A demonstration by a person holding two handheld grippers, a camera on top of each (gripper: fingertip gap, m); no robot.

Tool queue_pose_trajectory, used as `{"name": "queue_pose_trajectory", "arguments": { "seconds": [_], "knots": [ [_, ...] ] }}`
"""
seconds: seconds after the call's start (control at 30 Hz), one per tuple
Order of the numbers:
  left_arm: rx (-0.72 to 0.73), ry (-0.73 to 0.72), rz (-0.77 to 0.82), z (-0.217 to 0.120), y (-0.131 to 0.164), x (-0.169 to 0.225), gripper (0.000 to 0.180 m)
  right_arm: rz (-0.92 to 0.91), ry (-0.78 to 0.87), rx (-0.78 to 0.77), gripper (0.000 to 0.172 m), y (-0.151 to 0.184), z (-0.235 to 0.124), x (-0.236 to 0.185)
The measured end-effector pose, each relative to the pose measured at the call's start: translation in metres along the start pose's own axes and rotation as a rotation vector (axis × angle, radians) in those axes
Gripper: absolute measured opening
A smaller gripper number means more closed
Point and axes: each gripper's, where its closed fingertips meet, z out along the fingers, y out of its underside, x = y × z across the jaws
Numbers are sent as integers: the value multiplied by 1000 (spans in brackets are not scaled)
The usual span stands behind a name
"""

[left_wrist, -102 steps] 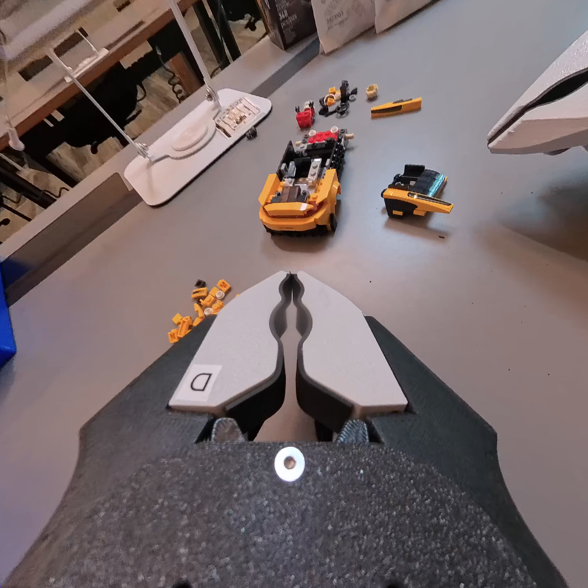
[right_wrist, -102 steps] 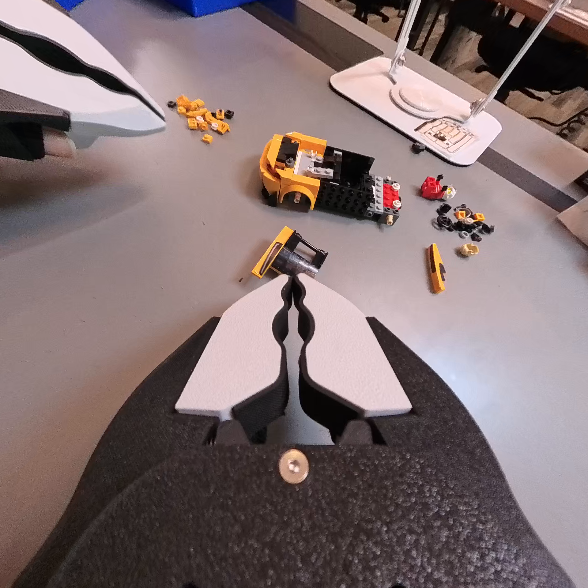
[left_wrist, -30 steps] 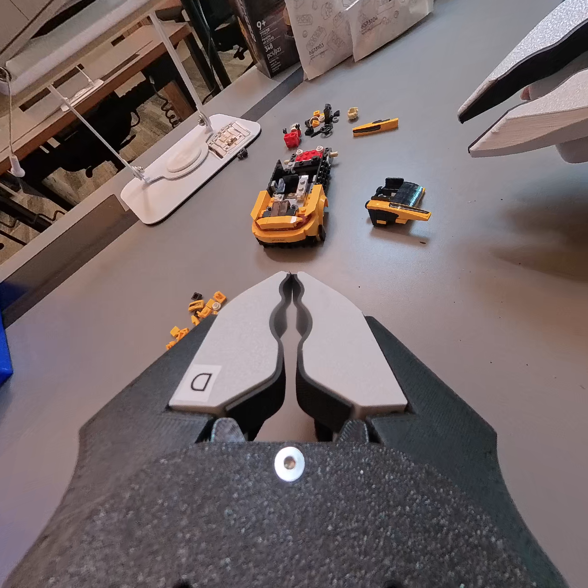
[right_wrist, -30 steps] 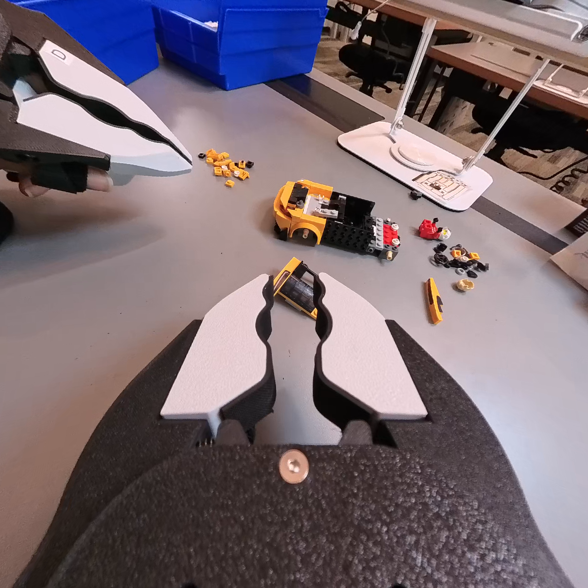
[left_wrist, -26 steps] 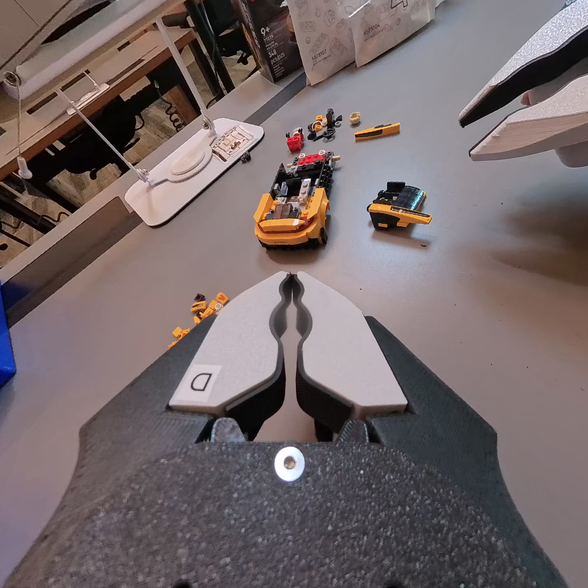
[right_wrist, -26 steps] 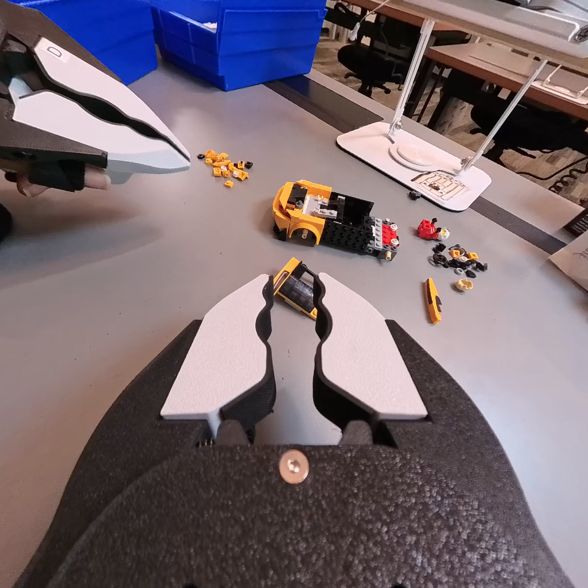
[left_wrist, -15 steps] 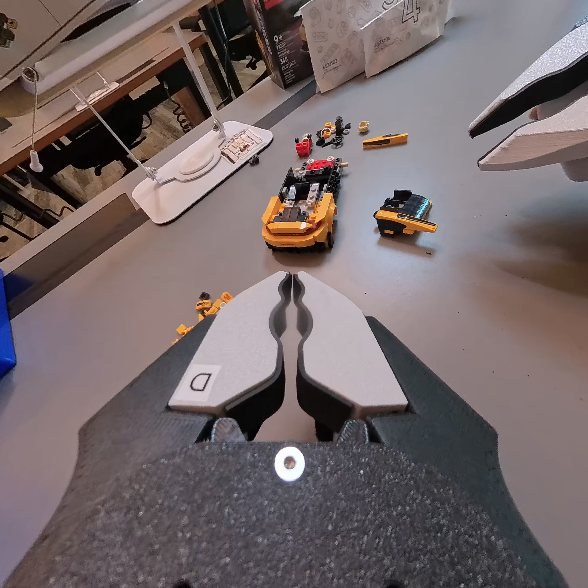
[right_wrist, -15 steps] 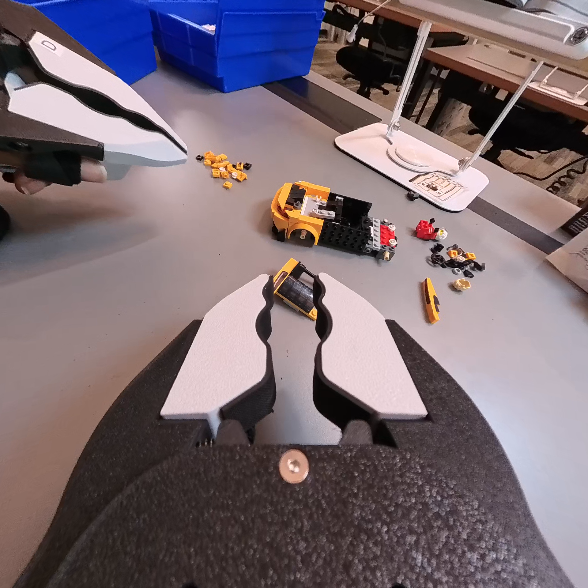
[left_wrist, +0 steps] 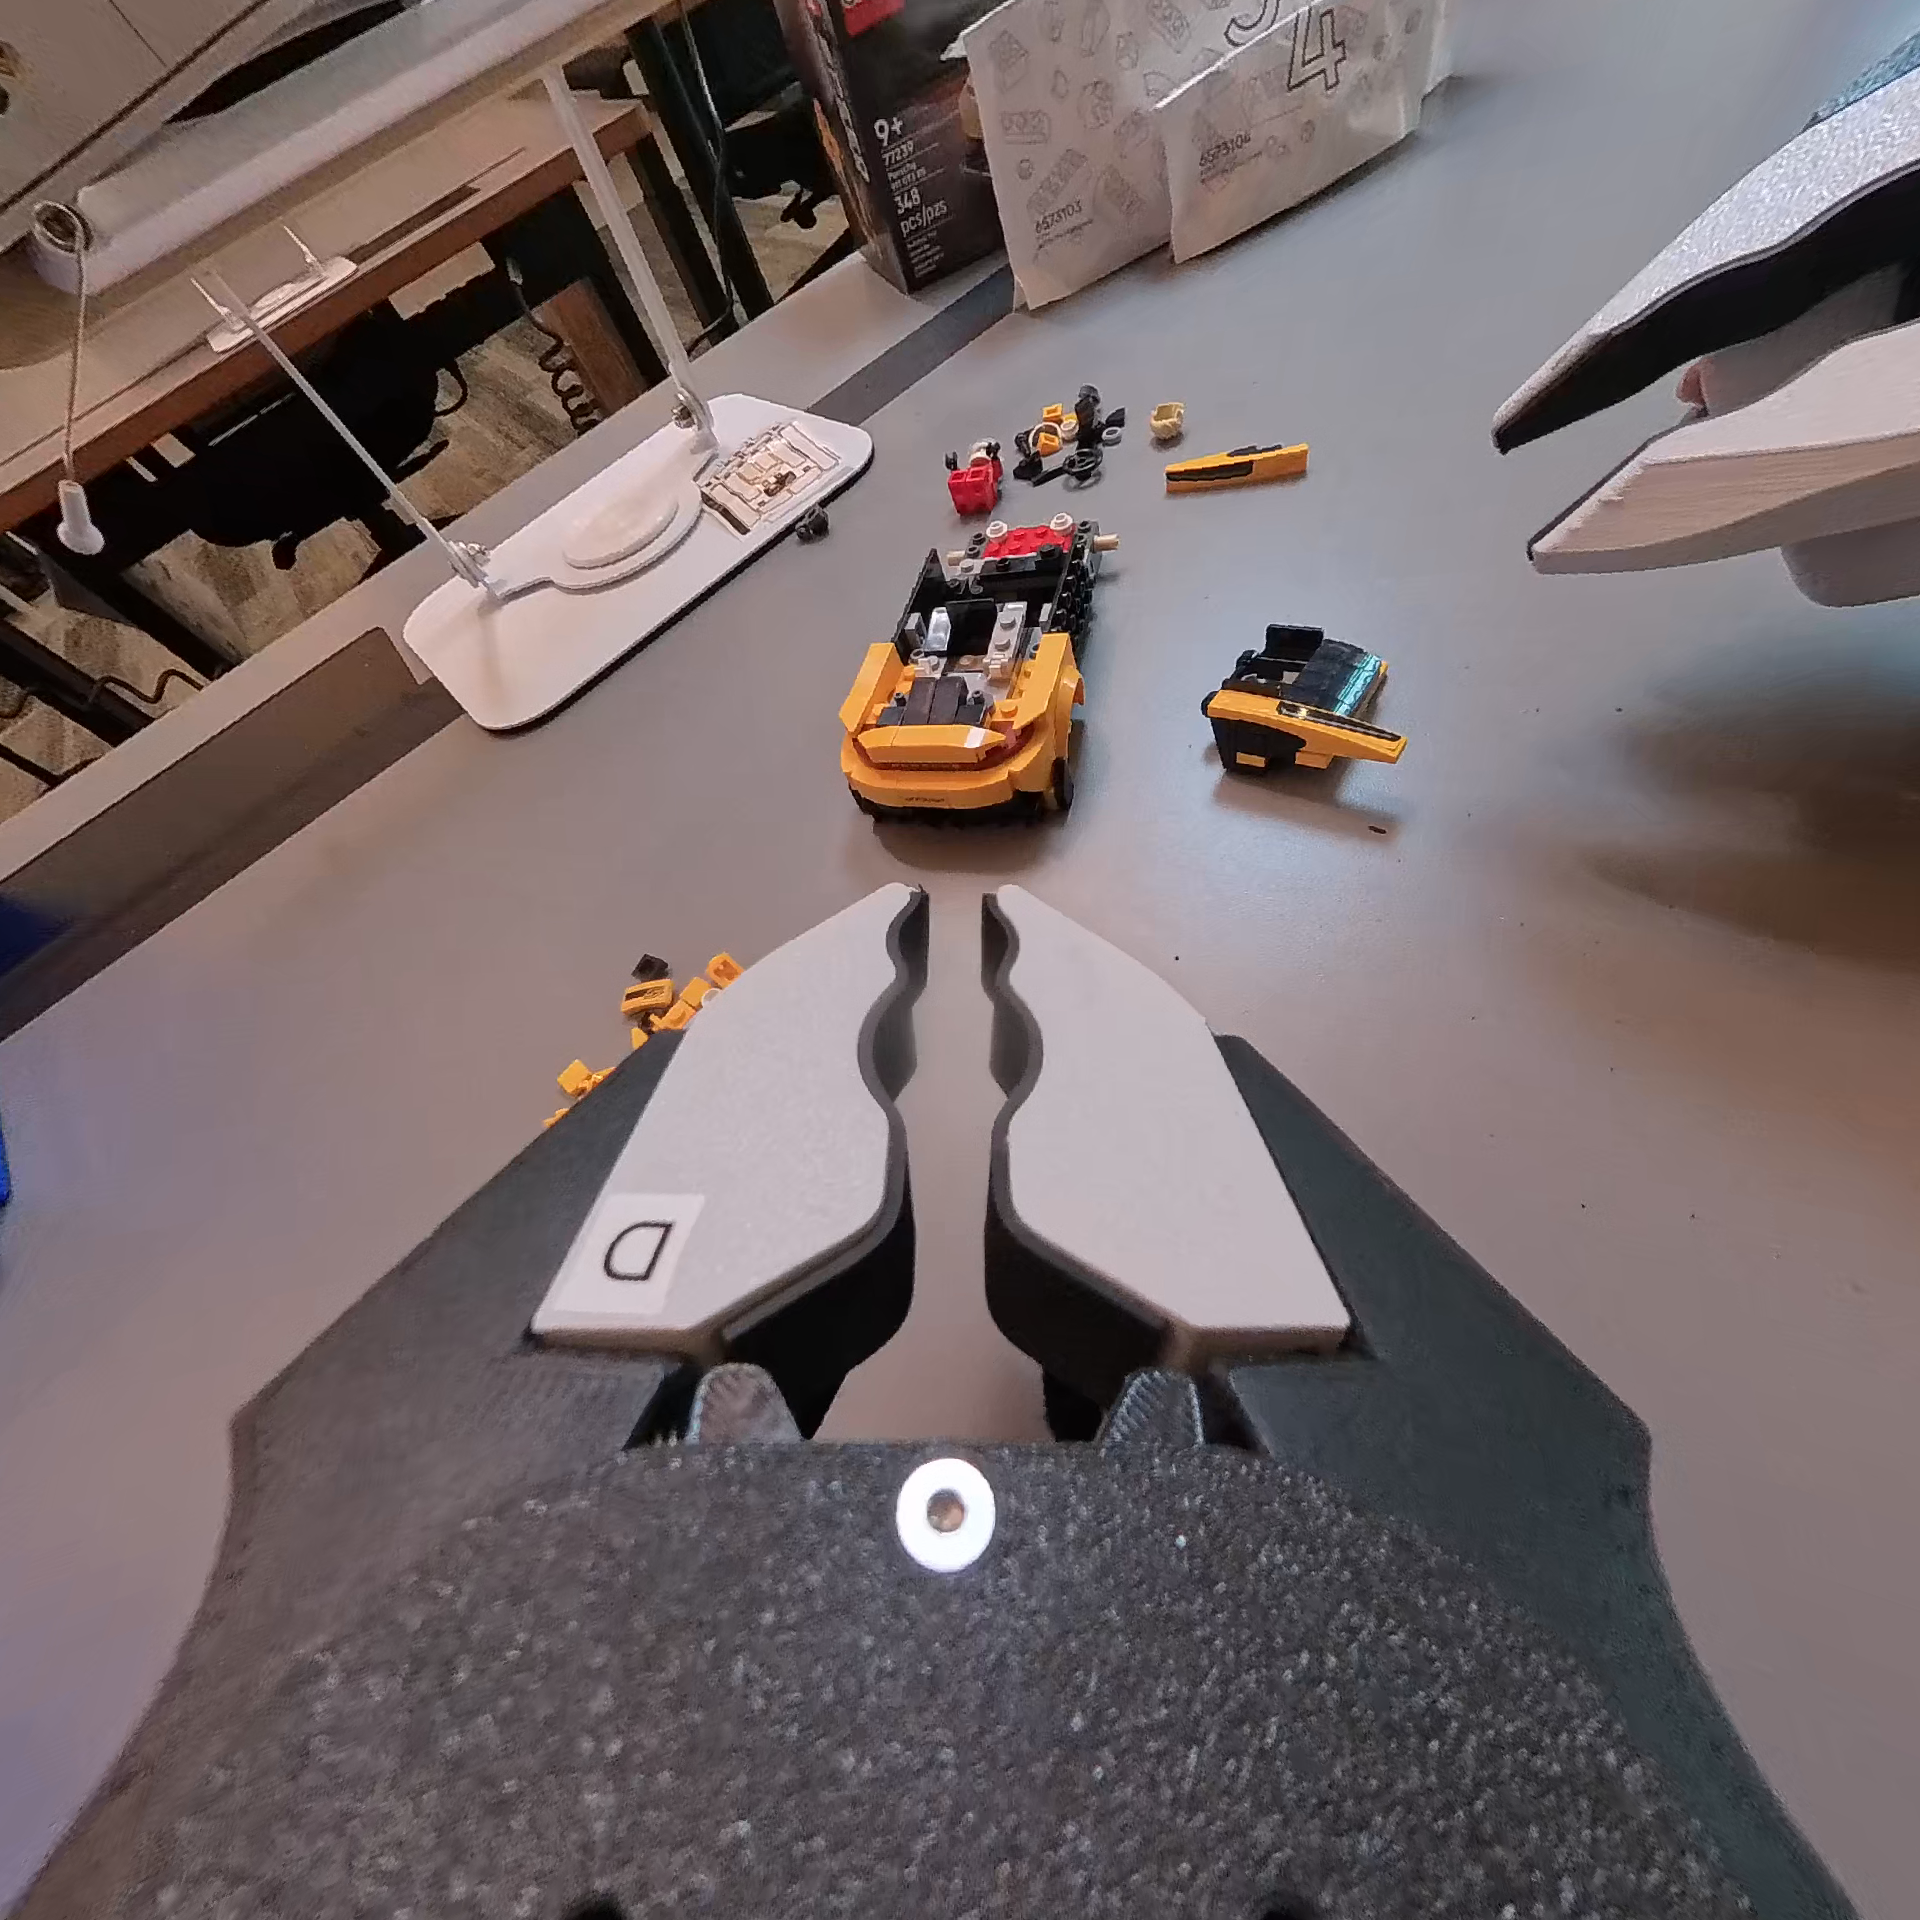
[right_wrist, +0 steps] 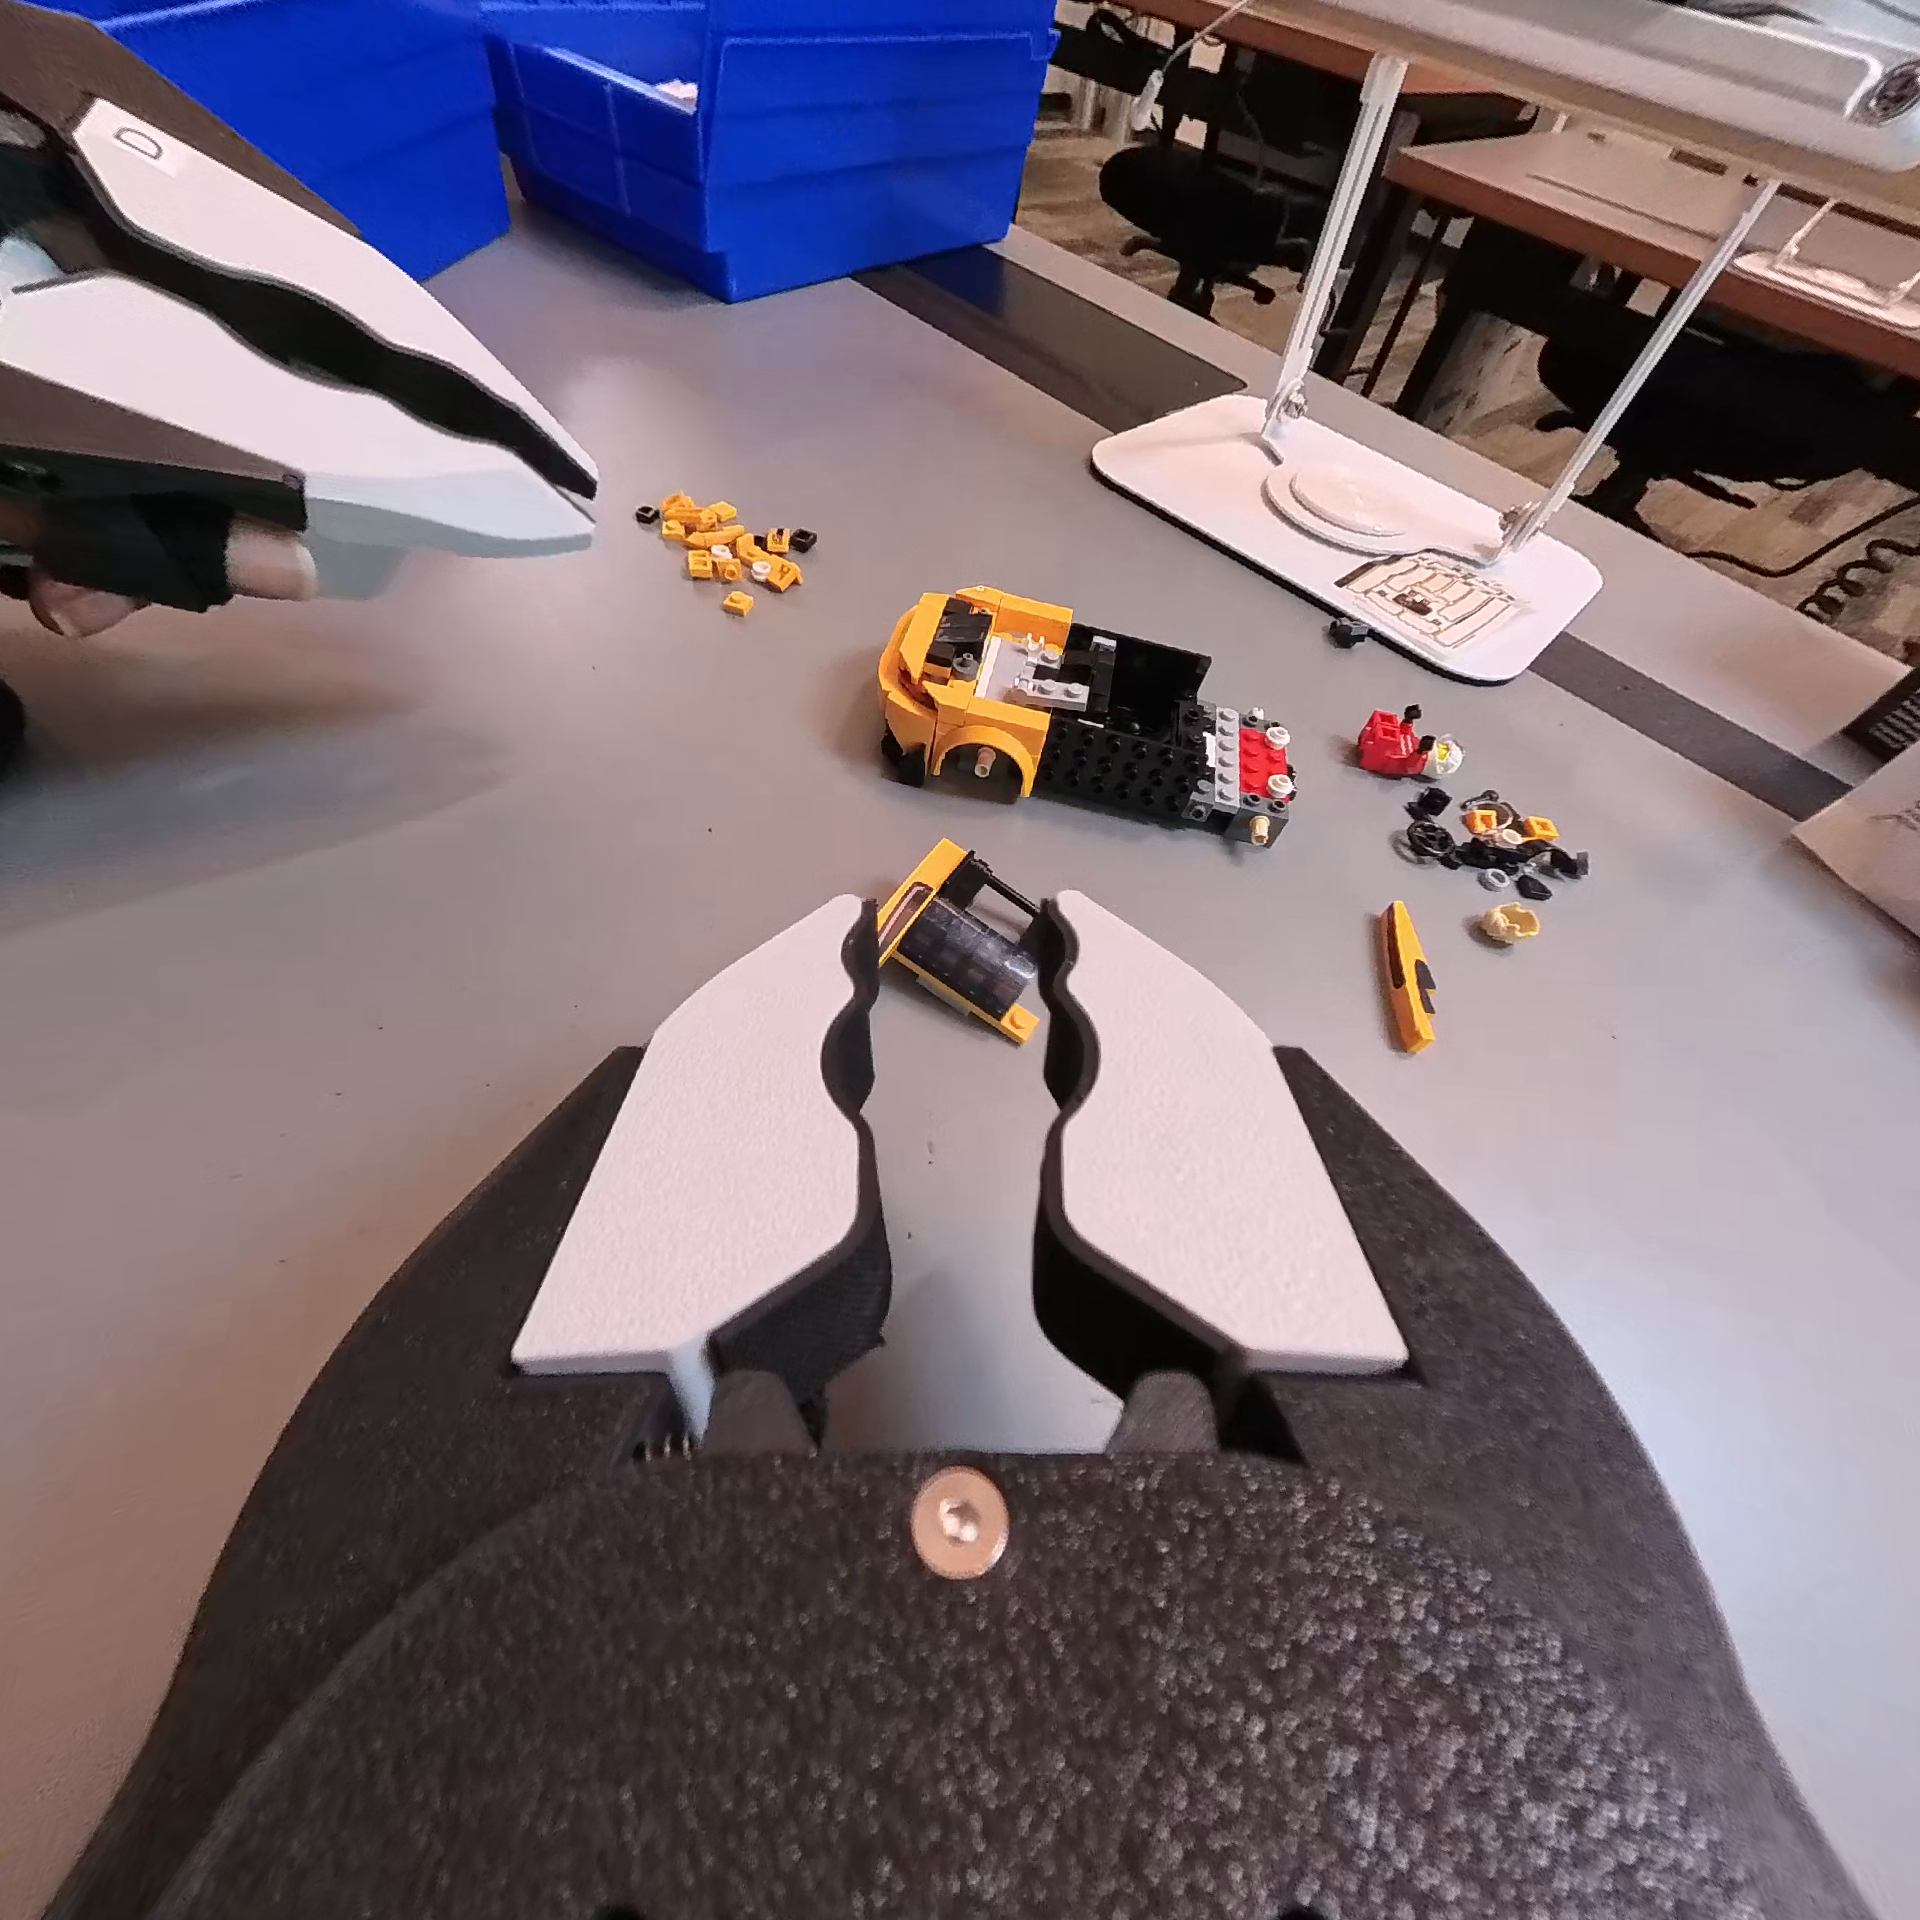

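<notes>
A partly built yellow and black brick car (left_wrist: 956,727) stands on the grey table (left_wrist: 1455,1039); it also shows in the right wrist view (right_wrist: 1039,717). A yellow and black cabin piece with a dark windscreen (left_wrist: 1299,701) lies to the car's right. My left gripper (left_wrist: 951,904) hovers short of the car's yellow end, its jaws slightly apart with nothing between them. My right gripper (right_wrist: 954,914) is open above the cabin piece (right_wrist: 961,956), which lies on the table untouched. In the left wrist view the right gripper (left_wrist: 1515,501) hangs high at the right with nothing between its fingers.
A pile of small yellow pieces (left_wrist: 665,1003) lies left of my left gripper. A long yellow piece (left_wrist: 1236,464), a red figure part (left_wrist: 974,483) and small black parts (left_wrist: 1070,436) lie beyond the car. A white lamp base (left_wrist: 623,561), paper bags (left_wrist: 1195,135) and blue bins (right_wrist: 769,135) line the table's edges. About 15 centimetres separates my left fingertips from my right. From my right tips it is roughly 6 centimetres to the cabin piece (right_wrist: 961,956); from my left, 12 centimetres.
My left gripper's jaws, shut in every earlier frame, have parted a little. My right gripper, shut at first and then open, has opened slightly wider. Both views have drawn back from the car.
</notes>
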Motion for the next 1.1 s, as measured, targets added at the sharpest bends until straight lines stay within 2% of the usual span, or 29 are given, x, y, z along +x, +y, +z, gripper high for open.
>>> {"name": "queue_pose_trajectory", "arguments": {
  "seconds": [0.17, 0.37, 0.53, 0.77, 0.97, 1.1],
  "knots": [
    [-10, 13, -1, 2, 2, 2, 14, -75, 21, -11, 33, -2, -3, 14],
    [-30, 29, 4, 6, 7, 5, 14, -224, -124, -120, 34, 15, -1, 16],
    [-52, 48, 11, 10, 11, 8, 14, -335, -242, -231, 48, 34, 12, 17],
    [-54, 47, 6, 10, 13, 7, 12, -407, -403, -308, 52, 38, 38, 12],
    [-40, 52, 15, 8, 10, 8, 11, -452, -445, -377, 57, 42, 53, 9],
    [-33, 53, 17, 7, 8, 8, 11, -472, -445, -395, 54, 41, 58, 5]
  ]
}}
